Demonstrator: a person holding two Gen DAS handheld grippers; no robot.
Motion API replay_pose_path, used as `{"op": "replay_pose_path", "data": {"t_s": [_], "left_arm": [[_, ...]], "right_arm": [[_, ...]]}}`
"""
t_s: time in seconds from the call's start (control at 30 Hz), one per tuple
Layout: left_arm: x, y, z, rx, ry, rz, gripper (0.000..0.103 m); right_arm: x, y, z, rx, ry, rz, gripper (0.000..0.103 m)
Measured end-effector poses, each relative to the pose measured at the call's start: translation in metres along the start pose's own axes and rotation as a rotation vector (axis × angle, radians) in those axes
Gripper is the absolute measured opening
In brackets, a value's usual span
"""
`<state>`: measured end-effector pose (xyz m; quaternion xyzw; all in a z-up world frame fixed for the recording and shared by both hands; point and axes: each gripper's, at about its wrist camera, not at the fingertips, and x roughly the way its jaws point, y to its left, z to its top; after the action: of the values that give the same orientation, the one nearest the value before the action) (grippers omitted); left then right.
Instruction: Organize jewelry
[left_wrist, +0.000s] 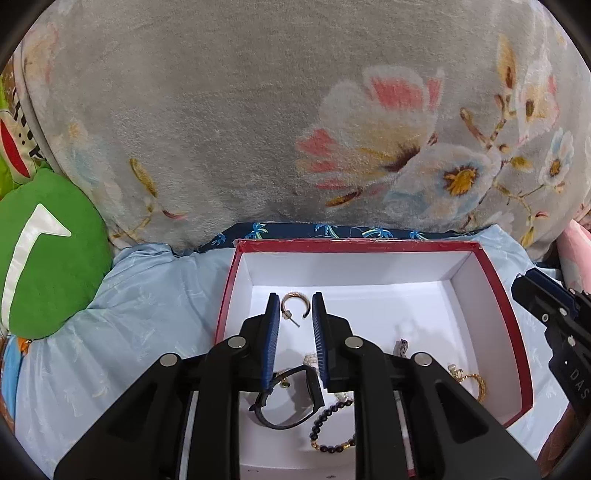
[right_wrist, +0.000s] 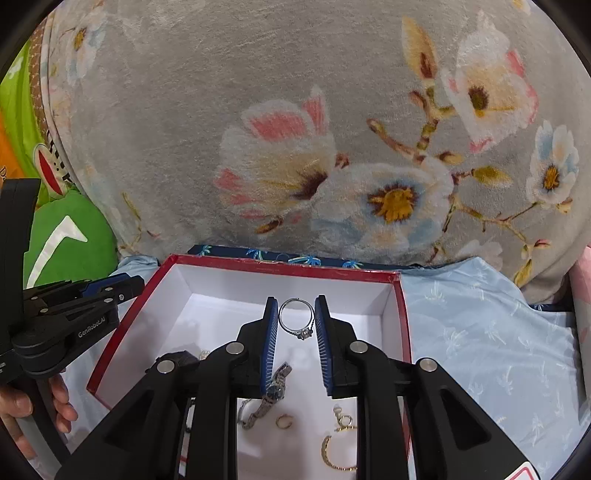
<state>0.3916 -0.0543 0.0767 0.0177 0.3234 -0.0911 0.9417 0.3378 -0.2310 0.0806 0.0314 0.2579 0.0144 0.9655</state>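
A red box with a white inside (left_wrist: 491, 280) (right_wrist: 397, 295) sits on a light blue sheet. My left gripper (left_wrist: 295, 308) holds a gold hoop earring (left_wrist: 293, 301) between its blue pads over the box. My right gripper (right_wrist: 295, 314) holds a silver ring with a stone (right_wrist: 297, 317) over the box. In the box lie a black watch (left_wrist: 286, 400), a dark bead bracelet (left_wrist: 328, 432), a gold hoop (left_wrist: 476, 384) (right_wrist: 334, 456), a silver watch (right_wrist: 271, 397) and a small gold ring (right_wrist: 284, 421).
A grey floral blanket (left_wrist: 258, 110) rises behind the box. A green cushion (left_wrist: 51, 254) lies at the left. The right gripper's body (left_wrist: 554, 325) shows at the left view's right edge; the left gripper and a hand (right_wrist: 22, 410) show at the right view's left.
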Motion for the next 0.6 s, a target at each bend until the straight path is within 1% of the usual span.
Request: {"op": "replay_pose_path", "data": {"t_s": [0.03, 0.07, 0.1, 0.17, 0.23, 0.37, 0.6], "left_arm": [[0.001, 0.0, 0.0, -0.008, 0.001, 0.009, 0.047], [0.002, 0.001, 0.0, -0.015, -0.003, 0.017, 0.056], [0.001, 0.002, -0.001, -0.021, -0.018, 0.025, 0.063], [-0.001, 0.002, -0.002, -0.015, -0.025, 0.03, 0.063], [-0.001, 0.001, -0.004, -0.013, -0.016, 0.023, 0.063], [-0.01, -0.004, -0.007, 0.01, -0.028, 0.033, 0.063], [-0.031, -0.008, -0.009, 0.014, -0.035, 0.022, 0.063]], "right_arm": [[0.0, -0.001, -0.001, 0.001, -0.011, -0.009, 0.042], [-0.002, -0.001, -0.001, 0.006, -0.03, -0.022, 0.056], [-0.004, -0.002, -0.001, 0.011, -0.05, -0.033, 0.06], [-0.008, -0.003, -0.001, 0.012, -0.073, -0.044, 0.06], [-0.011, -0.003, 0.0, 0.015, -0.077, -0.044, 0.06], [-0.02, -0.001, 0.0, 0.009, -0.088, -0.045, 0.06], [-0.041, 0.003, -0.003, 0.019, -0.084, -0.025, 0.06]]}}
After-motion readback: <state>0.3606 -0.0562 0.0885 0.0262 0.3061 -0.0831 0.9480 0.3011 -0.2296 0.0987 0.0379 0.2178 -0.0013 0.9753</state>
